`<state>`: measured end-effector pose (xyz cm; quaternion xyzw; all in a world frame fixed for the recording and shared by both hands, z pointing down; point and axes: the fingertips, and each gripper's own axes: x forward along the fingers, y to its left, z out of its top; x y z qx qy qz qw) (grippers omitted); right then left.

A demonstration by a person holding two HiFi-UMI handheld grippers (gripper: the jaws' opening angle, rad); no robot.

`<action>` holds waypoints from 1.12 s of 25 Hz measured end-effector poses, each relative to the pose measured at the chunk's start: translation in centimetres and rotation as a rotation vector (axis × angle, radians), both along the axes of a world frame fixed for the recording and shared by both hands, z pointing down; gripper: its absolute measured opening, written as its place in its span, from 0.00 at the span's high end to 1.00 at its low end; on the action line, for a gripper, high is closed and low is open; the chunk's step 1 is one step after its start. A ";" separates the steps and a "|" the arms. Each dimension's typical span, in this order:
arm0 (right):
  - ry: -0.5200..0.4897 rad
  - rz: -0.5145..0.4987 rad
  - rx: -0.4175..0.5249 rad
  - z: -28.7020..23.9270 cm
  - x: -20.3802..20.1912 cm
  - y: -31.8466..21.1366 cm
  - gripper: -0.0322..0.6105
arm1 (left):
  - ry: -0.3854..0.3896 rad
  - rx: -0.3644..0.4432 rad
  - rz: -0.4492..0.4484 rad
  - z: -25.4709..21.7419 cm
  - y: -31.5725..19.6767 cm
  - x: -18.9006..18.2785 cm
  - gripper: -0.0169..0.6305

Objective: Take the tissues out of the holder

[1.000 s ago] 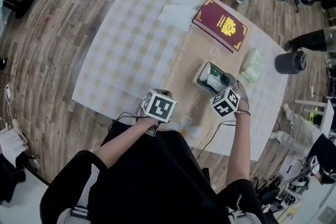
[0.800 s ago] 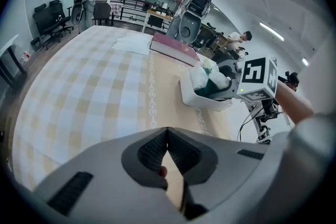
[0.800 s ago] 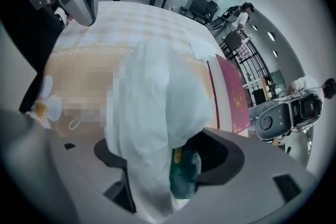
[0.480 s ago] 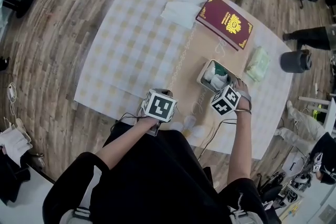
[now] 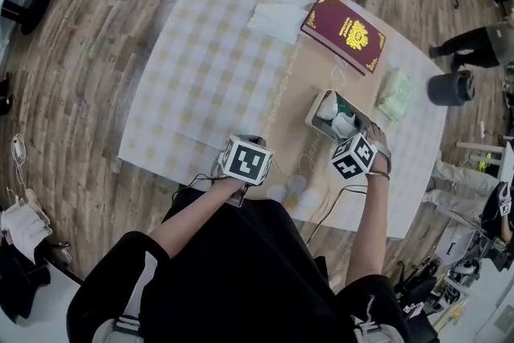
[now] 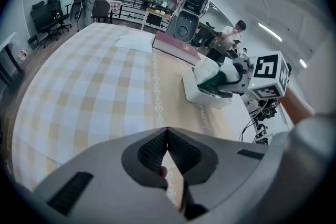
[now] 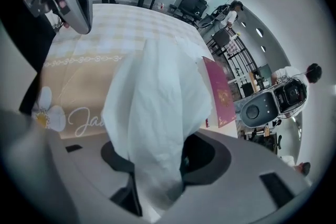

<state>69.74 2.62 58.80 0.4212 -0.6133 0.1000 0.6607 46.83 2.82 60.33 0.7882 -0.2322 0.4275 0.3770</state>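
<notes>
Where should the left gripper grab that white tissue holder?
Probably the holder wall nearest the left gripper, pinching its rim from above: the top is open, and the right gripper with its tissue crowds the other end.

Cannot see the fingertips of the right gripper (image 7: 157, 178) in its own view: buried in the white tissue (image 7: 157, 107) pinched between them. Cannot see the holder (image 5: 336, 113) there either, lost beyond the fingers behind that tissue, along with most of the red book (image 7: 223, 93). From the head view, cannot make out either pair of fingers, tucked under the left cube (image 5: 244, 161) and the right cube (image 5: 353, 157). Cannot count what lies inside the holder, just ahead of the right fingers: too small. Cannot identify the pinkish spot (image 6: 164, 170) just behind the pressed-together fingers of the left gripper (image 6: 167, 134). Cannot read the book's gold print. Cannot name the pale green bundle (image 5: 394, 95) beyond the right fingers, past the holder.
</notes>
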 end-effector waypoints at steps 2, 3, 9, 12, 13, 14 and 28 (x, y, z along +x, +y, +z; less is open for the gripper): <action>-0.006 0.029 0.029 -1.3 -0.2 0.0 0.58 | 0.003 0.005 0.010 -0.3 -0.1 -0.4 0.97; -0.011 0.044 0.043 -2.0 -0.4 0.0 0.58 | 0.005 0.010 0.013 -0.4 -0.3 -0.6 0.97; -0.040 0.129 0.115 -5.1 -3.3 0.1 0.58 | 0.032 0.014 0.035 -1.2 -1.1 -2.3 0.97; -0.046 0.154 0.126 -5.7 -5.5 0.4 0.58 | 0.040 0.011 0.044 -1.8 -1.2 -3.7 0.97; -0.048 0.163 0.128 -5.9 -6.3 0.5 0.58 | 0.042 0.012 0.051 -2.1 -1.3 -4.2 0.97; -0.051 0.174 0.131 -6.1 -7.1 0.7 0.58 | 0.048 0.016 0.059 -2.4 -1.4 -4.7 0.97; -0.150 0.279 0.117 -5.0 -20.5 0.9 0.58 | 0.077 0.017 0.121 -3.3 -3.3 -13.0 0.97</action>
